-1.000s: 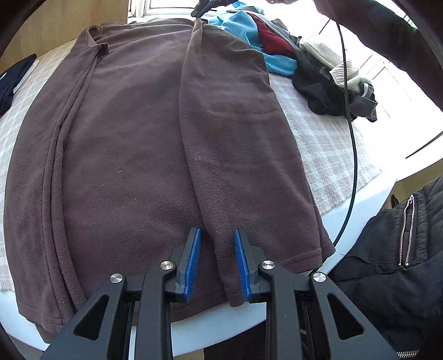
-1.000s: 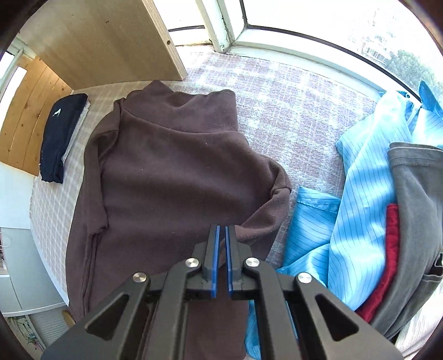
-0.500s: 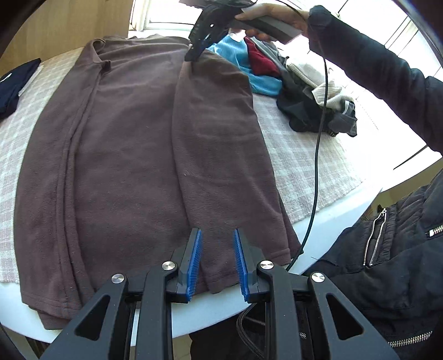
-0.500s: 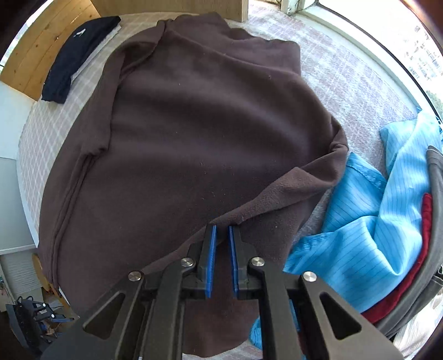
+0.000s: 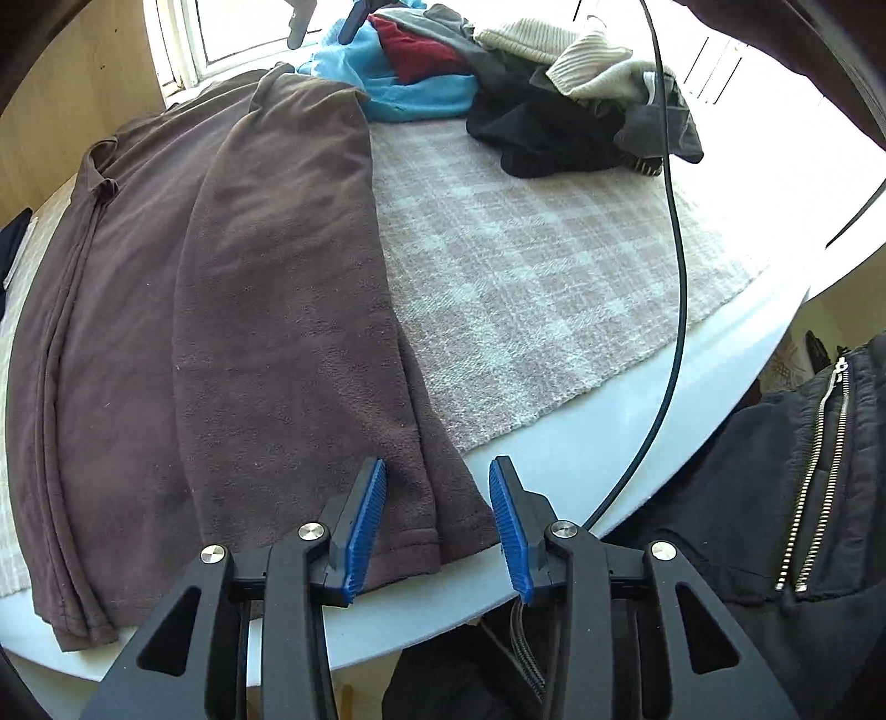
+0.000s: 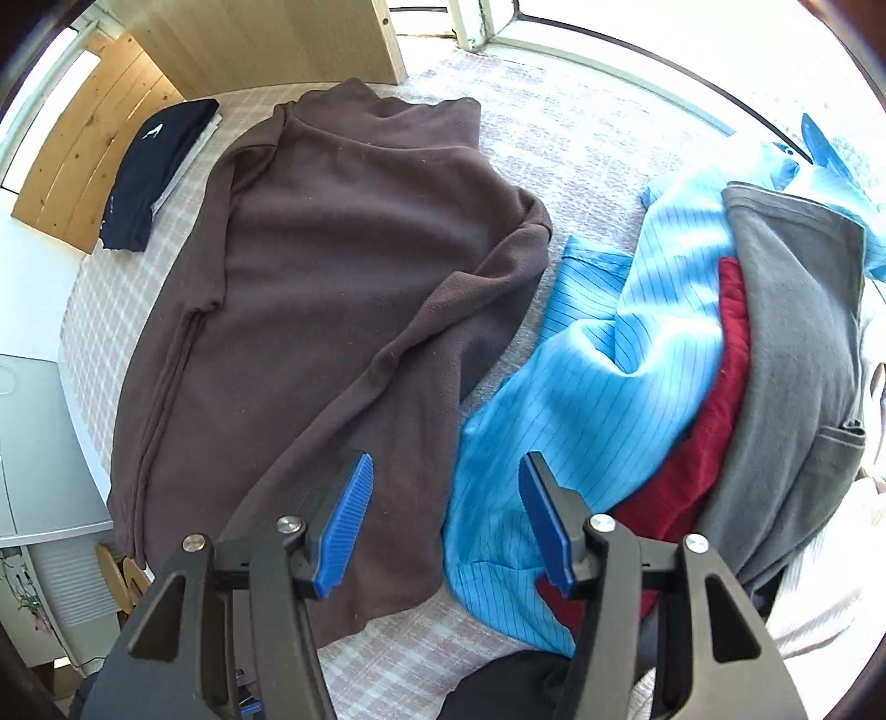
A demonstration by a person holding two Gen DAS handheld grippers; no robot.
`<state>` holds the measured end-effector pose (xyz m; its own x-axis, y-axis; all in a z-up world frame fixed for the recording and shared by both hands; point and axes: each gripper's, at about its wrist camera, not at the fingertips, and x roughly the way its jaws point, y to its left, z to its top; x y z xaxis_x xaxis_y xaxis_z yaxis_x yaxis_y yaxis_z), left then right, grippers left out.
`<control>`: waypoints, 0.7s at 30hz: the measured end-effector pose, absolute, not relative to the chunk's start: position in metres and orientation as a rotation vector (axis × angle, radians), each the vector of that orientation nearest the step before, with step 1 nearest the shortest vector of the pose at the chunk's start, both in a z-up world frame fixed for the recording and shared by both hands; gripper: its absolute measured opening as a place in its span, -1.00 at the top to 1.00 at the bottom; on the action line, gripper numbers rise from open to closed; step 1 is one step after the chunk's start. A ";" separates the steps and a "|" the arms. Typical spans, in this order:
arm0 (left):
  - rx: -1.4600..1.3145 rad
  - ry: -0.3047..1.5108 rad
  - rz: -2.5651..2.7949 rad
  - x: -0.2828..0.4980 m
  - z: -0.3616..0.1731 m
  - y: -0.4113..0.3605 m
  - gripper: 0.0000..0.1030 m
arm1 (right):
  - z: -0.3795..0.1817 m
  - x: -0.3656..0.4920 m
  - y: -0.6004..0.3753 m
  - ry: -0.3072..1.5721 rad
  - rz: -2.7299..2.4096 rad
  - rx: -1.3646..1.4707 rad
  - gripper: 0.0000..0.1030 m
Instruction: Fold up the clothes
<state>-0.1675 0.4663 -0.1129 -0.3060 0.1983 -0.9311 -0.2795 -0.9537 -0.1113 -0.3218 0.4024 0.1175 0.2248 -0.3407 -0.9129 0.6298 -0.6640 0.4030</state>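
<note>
Here, in the left wrist view, the left gripper point(image 5: 437, 523) hangs above the near hem of a brown fleece top point(image 5: 210, 343) with its 2 blue pads point(image 5: 362, 526) apart and widening; the hem corner shows between them in the picture, but neither pad presses on the cloth. The top lies spread on a pale checked cloth point(image 5: 542, 266) that covers a white table point(image 5: 598, 443), with 1 side panel folded inward over the body so its edge runs from the collar end down to the hem. Beyond it, at the far end of the table, sits a heap of unfolded clothes point(image 5: 554, 94), blue, red, cream and black pieces mixed together. A black cable point(image 5: 678, 266) drapes across the right of the frame, and a person's dark zipped jacket point(image 5: 803, 498) fills the lower right corner. In the right wrist view, the right gripper point(image 6: 446, 523) is seen from the collar end, its fingers well apart and spreading, with nothing clamped; under the gap lie the brown top's folded sleeve edge and a light blue striped shirt point(image 6: 598, 387). The brown top point(image 6: 332, 288) lies flat, its sleeve doubled across the body. Against the blue shirt lie a red garment point(image 6: 714, 399) and a grey garment point(image 6: 797, 343). A folded navy garment point(image 6: 155, 166) rests well apart, near a wooden panel point(image 6: 266, 44).
</note>
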 end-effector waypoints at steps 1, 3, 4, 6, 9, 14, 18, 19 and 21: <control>-1.648 0.127 2.328 -0.168 -0.116 0.468 0.28 | 0.114 -0.322 0.408 0.271 -1.557 1.719 -0.06; -1.663 0.170 2.340 -0.169 -0.121 0.470 0.28 | 0.104 -0.324 0.411 0.253 -1.538 1.751 -0.06; -1.658 0.149 2.342 -0.168 -0.121 0.468 0.28 | 0.100 -0.324 0.411 0.243 -1.529 1.759 -0.06; -1.647 0.107 2.348 -0.167 -0.120 0.463 0.29 | 0.098 -0.325 0.411 0.223 -1.493 1.775 -0.06; -1.648 0.045 2.360 -0.167 -0.118 0.451 0.77 | 0.109 -0.321 0.408 0.236 -1.466 1.747 -0.06; -1.624 -0.248 2.329 -0.163 -0.115 0.417 0.86 | 0.121 -0.314 0.394 0.302 -1.427 1.720 -0.06; -1.586 -0.335 2.353 -0.156 -0.108 0.407 0.87 | 0.097 -0.303 0.394 0.386 -1.359 1.787 -0.06; -1.574 -0.365 2.353 -0.157 -0.107 0.403 0.87 | 0.091 -0.300 0.395 0.403 -1.333 1.807 -0.06; -1.554 -0.421 2.353 -0.158 -0.108 0.396 0.87 | 0.083 -0.296 0.397 0.440 -1.301 1.828 -0.06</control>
